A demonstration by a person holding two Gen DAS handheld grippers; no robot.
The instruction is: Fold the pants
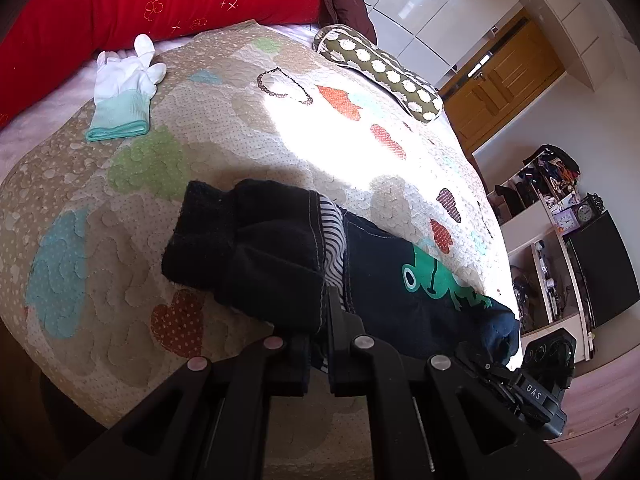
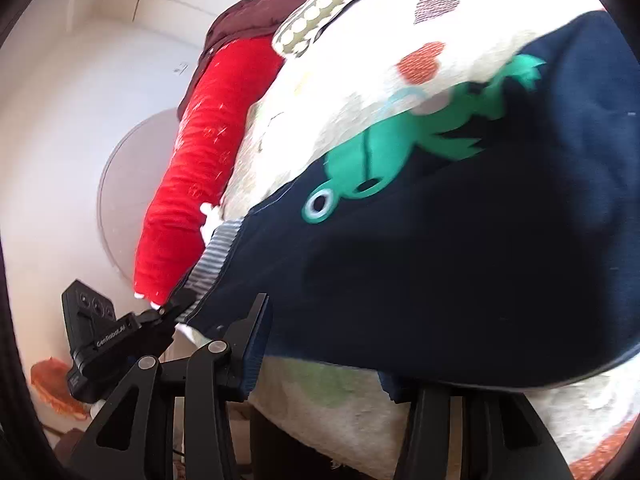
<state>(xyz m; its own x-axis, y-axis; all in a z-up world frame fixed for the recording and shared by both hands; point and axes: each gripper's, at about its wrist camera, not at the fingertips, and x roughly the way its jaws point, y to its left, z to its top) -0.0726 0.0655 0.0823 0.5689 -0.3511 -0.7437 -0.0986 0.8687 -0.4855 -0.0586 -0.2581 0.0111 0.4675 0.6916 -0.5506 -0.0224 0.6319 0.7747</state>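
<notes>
Dark navy pants [image 1: 392,284] with a green frog print and a striped lining lie on the quilted bed cover [image 1: 120,208]; the cuff end is bunched and turned back at the left. My left gripper [image 1: 320,320] is shut on the pants' near edge by the striped lining. In the right wrist view the pants [image 2: 460,260] fill the frame. My right gripper [image 2: 340,344] has its jaws wide apart; the cloth drapes over the gap and hides the right finger. The left gripper also shows in the right wrist view [image 2: 172,308], and the right gripper in the left wrist view [image 1: 500,364].
A white and mint glove [image 1: 124,88] lies on the quilt at far left. A red bolster [image 1: 160,4] and a spotted olive pillow [image 1: 380,68] lie at the bed's far side. Shelves with clutter [image 1: 560,220] and wardrobes stand beyond the bed's right edge.
</notes>
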